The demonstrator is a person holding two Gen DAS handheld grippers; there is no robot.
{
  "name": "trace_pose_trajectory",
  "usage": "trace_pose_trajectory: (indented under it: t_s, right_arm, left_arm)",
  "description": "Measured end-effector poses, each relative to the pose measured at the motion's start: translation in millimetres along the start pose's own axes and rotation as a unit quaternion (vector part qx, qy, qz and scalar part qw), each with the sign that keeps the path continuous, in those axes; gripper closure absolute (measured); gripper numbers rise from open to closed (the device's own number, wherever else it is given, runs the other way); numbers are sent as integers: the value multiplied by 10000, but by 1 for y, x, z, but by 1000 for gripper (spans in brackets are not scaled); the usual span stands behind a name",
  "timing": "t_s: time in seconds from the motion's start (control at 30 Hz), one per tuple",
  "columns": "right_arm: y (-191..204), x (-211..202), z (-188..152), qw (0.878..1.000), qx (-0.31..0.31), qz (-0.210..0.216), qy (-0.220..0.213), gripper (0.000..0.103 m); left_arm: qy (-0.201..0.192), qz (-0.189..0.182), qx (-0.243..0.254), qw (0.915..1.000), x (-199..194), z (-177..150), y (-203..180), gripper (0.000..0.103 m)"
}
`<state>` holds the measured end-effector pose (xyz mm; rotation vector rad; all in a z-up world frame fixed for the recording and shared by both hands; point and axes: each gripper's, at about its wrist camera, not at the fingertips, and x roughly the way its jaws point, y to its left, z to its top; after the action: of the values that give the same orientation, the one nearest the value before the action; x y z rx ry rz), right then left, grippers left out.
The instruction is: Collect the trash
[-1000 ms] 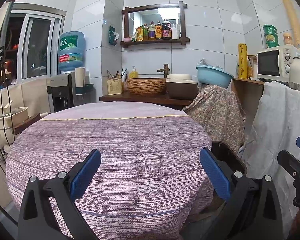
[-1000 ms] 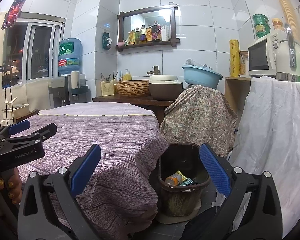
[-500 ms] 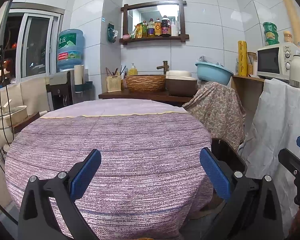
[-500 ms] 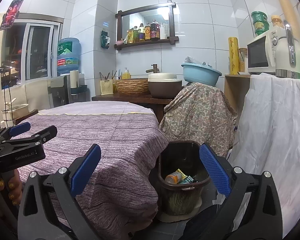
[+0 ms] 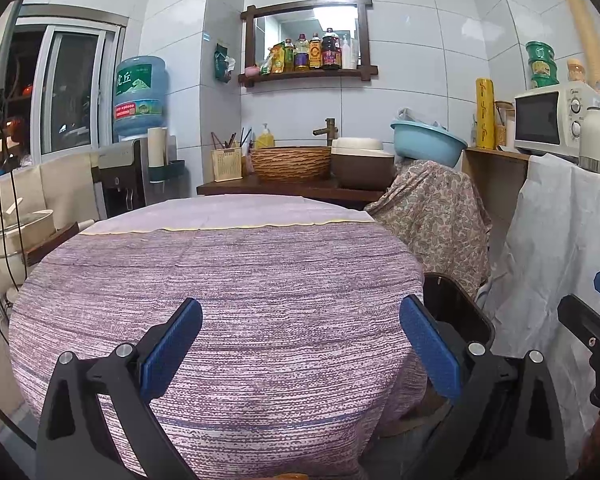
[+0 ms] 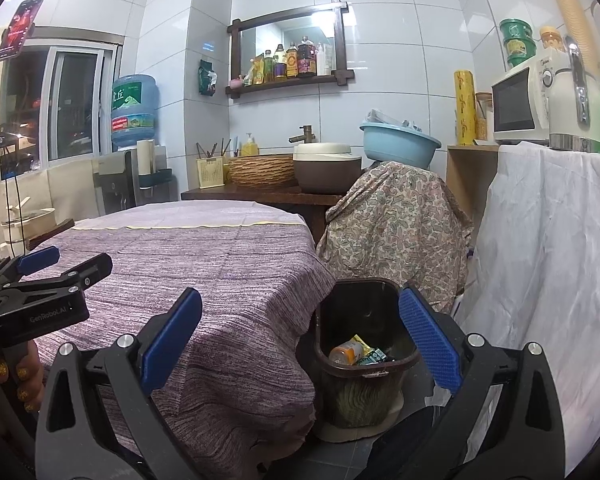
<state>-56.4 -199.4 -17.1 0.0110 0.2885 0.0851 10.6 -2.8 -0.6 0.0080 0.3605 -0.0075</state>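
Both tools are released and grasp nothing: the left tool (image 5: 300, 344) hovers over the purple-clothed desk (image 5: 236, 280). The right tool (image 6: 300, 340) sits lower centre, above the dark bin (image 6: 364, 364) beside the desk, with trash (image 6: 356, 354) inside.

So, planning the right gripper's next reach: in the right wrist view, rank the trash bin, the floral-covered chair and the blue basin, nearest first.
1. trash bin, just ahead of the right gripper, beside the table.
2. floral-covered chair, behind the bin.
3. blue basin, above and behind it.
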Motion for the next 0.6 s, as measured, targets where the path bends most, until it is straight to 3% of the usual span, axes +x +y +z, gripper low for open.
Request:
trace_pose_trajectory:
  t_s: [0.6]
  right_arm:
    - [1, 2, -3, 10000, 25, -6, 30, 6]
  left_arm:
    - [46, -1, 18, 10000, 2, -1, -1, 5]
